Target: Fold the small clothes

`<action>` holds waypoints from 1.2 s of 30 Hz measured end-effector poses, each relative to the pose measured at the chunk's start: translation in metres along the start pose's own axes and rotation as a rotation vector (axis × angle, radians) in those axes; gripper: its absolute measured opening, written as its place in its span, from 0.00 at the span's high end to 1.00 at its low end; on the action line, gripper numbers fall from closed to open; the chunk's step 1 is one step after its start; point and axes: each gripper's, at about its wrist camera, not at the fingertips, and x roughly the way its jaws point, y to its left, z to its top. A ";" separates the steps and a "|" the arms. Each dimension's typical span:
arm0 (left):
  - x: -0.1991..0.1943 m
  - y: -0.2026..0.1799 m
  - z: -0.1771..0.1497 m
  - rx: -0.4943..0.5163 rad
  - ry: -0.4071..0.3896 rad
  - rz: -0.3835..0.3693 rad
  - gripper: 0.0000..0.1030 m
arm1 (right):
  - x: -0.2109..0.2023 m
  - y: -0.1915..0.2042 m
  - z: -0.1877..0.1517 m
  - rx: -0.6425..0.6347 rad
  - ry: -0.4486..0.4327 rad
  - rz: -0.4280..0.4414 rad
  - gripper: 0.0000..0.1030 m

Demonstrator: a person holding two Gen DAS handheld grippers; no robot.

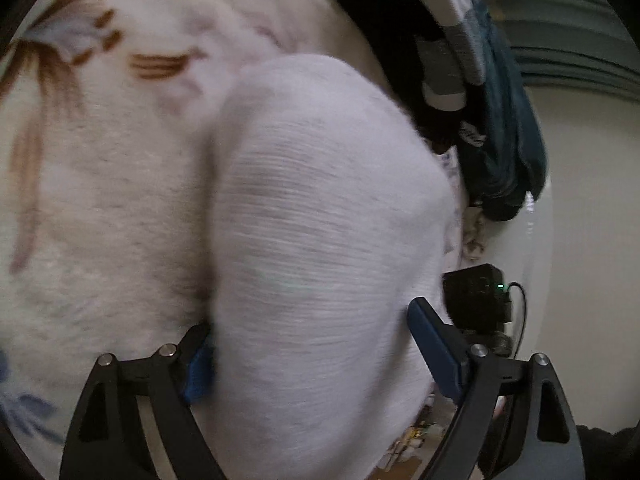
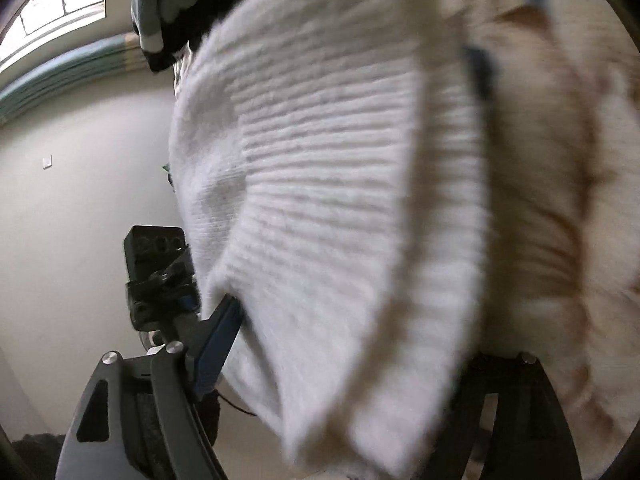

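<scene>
**White ribbed sock held up between two grippers**

A white ribbed knit sock (image 1: pixel 320 240) is seen lifted above a fluffy cream blanket with brown and blue floral print (image 1: pixel 100 152). The left gripper (image 1: pixel 316 352) has its blue-padded jaws spread wide, the sock lying between them. The right gripper (image 2: pixel 352 360) is likewise spread, one finger hidden behind the cloth. Whether the pads press the fabric cannot be told. Dark folded garments (image 1: pixel 492 128) are piled beyond
</scene>
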 end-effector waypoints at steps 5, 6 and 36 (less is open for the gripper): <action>0.000 -0.024 -0.005 0.065 -0.069 -0.028 0.40 | 0.002 0.013 -0.004 0.007 -0.090 -0.003 0.55; -0.004 -0.026 -0.006 0.060 -0.083 -0.041 0.47 | -0.003 0.015 -0.009 0.019 -0.116 0.000 0.58; -0.014 -0.234 0.282 0.333 -0.140 0.065 0.59 | -0.156 0.159 0.202 -0.004 -0.371 0.054 0.63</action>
